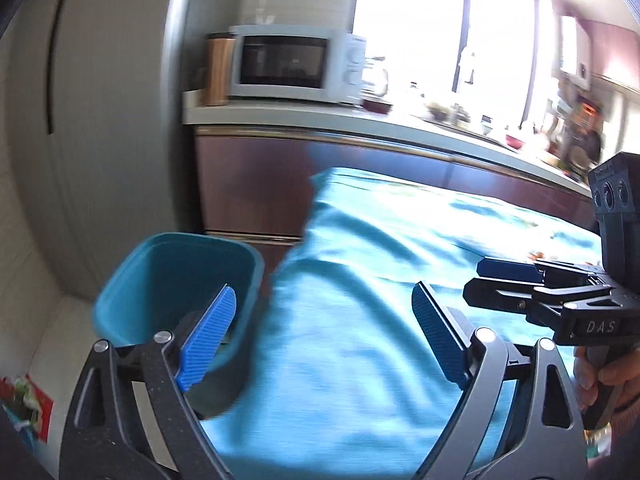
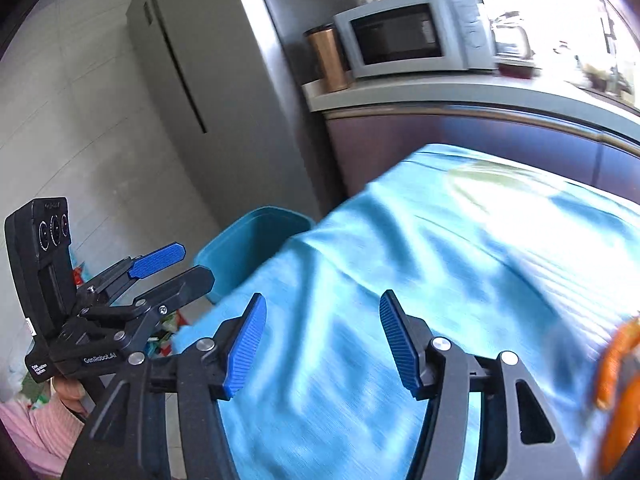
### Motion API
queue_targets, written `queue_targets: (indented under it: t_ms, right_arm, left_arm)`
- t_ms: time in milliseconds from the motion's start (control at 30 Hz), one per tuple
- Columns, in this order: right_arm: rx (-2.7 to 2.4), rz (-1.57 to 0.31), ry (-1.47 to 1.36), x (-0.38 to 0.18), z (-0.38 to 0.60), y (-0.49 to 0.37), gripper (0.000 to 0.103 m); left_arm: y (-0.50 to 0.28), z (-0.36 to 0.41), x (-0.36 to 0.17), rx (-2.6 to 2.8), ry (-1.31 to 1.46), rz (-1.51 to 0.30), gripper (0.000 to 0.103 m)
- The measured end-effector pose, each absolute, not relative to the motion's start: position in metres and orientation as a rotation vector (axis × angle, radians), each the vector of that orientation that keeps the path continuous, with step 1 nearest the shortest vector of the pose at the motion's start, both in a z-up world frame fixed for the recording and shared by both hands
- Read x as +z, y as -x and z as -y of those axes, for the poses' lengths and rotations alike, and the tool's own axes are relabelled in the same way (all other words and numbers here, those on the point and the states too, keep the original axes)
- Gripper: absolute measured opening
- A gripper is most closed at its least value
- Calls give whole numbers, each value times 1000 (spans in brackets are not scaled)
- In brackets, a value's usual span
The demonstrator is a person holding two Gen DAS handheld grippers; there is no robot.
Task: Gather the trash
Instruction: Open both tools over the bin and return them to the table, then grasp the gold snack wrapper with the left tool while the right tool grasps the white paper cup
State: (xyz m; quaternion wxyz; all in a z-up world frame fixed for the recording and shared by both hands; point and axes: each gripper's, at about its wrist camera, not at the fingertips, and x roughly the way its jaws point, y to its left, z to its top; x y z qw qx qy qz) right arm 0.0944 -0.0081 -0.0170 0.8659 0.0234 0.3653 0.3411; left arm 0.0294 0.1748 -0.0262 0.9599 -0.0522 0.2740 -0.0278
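- Two handheld grippers with ribbed blue pads are up over a table draped in a wrinkled turquoise cloth (image 1: 360, 320), and neither has anything between its jaws.
- Left gripper (image 1: 324, 332): jaws spread wide, nothing in them; its left pad hangs in front of the bin, its right pad over the cloth.
- Right gripper (image 2: 322, 340): jaws clearly parted, though less widely, with only bare cloth showing through the gap.
- Teal plastic rectangular bin (image 1: 176, 280) stands on the floor at the table's left end, just beside the hanging cloth; what lies inside it cannot be made out.
- Trash left to fetch, as far as I can judge: an orange, blurred wrapper-like thing (image 2: 618, 380) at the near right edge of the table in the right wrist view (too smeared to identify), and some colourful packaging (image 1: 24, 404) on the pale floor, left of the bin.
- Step in hand: probably the gap between a drop and the next pick, with both claws empty near the bin.
- Next move calls for swinging one open claw rightwards to the orange item, lowering the pads either side of it without pinching the cloth, then closing.
- White microwave (image 1: 296, 64) sits on the far counter, out of the way.
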Motion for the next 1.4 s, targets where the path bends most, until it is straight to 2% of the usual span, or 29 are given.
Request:
queue_targets:
  t_ms: [567, 767, 967, 1200, 1300, 1367, 1400]
  right_arm:
    - [278, -610, -126, 7, 195, -38, 58]
    - [154, -616, -250, -4, 263, -32, 58]
    - [138, -639, -335, -22, 294, -38, 58]
    - [209, -665, -439, -39, 315, -57, 63]
    - [246, -696, -459, -47, 313, -63, 63]
    - [273, -707, -461, -50, 310, -61, 63]
    - [285, -710, -455, -50, 308, -59, 63]
  left_arm:
    - [-38, 7, -39, -512, 19, -651, 88]
    - [-29, 59, -45, -701, 10, -709, 88]
    - [-16, 107, -59, -828, -59, -765, 88]
    - [-26, 134, -79, -823, -71, -848, 88]
    - [-26, 138, -80, -812, -85, -838, 80]
    - [-28, 137, -80, -809, -84, -841, 64]
    - [-30, 136, -80, -811, -82, -844, 61]
